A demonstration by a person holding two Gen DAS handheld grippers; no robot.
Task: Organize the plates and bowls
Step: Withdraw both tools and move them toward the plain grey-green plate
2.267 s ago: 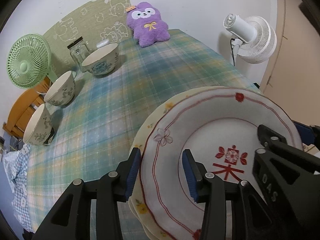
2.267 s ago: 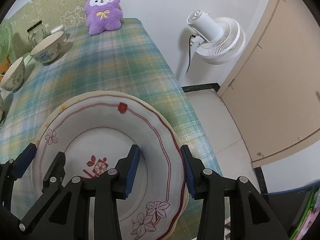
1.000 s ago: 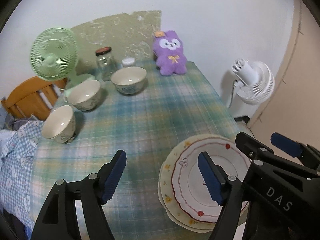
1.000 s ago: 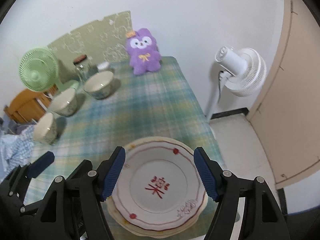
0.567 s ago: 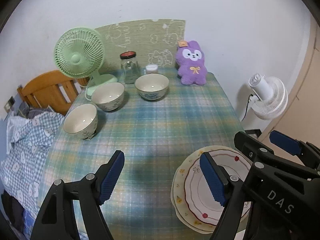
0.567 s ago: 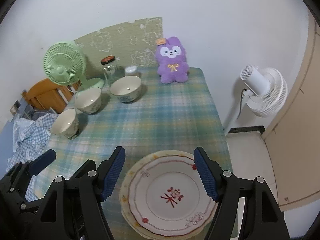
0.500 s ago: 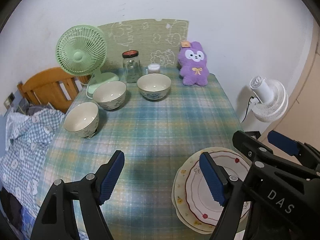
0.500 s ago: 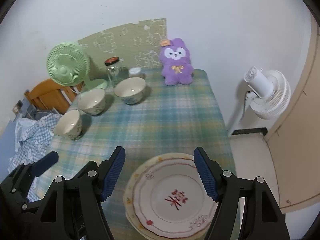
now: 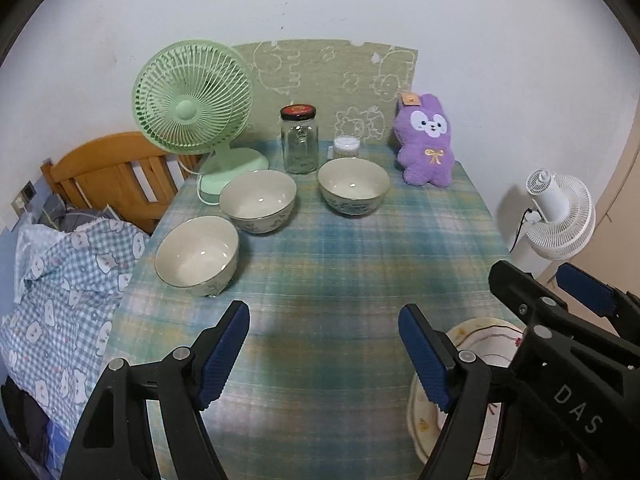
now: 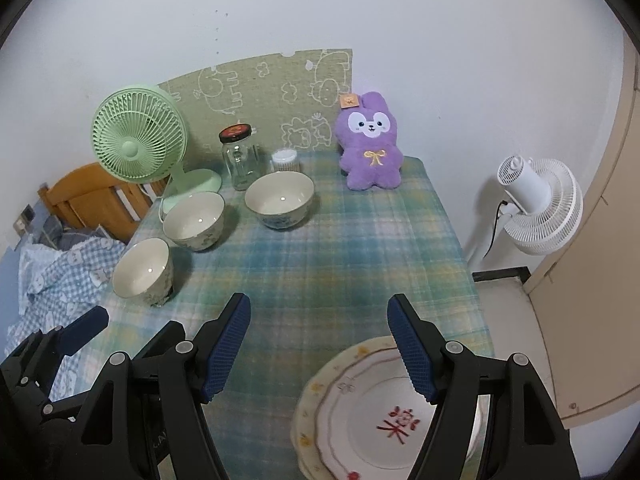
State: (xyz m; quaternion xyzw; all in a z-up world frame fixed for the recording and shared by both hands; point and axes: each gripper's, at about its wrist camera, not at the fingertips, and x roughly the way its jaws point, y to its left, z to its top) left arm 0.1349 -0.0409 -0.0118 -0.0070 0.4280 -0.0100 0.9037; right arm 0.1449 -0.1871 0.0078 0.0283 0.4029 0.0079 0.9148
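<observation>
Over the plaid cloth your left gripper (image 9: pixel 324 350) and right gripper (image 10: pixel 319 344) both hang spread and empty, the white red-rimmed plates (image 10: pixel 360 412) stacked at the near right edge, three cream ceramic bowls (image 9: pixel 258 200) far left: clip that overhanging stack and it could slide off.

Plain white wall (image 10: pixel 440 40) behind, with a green cartoon-animal mat (image 10: pixel 272 92) leaning on it at the far edge of the bench (image 10: pixel 340 264), which has a blue-green plaid cover. Left of the bench: wooden bed headboard (image 9: pixel 108 176) and blue checked bedding (image 9: pixel 60 300); right of it: white standing fan (image 10: pixel 536 204) on pale floor (image 10: pixel 508 320), black cord trailing, next to a beige door (image 10: pixel 600 260). Lighting is even and soft, with faint shadows on the cloth.
</observation>
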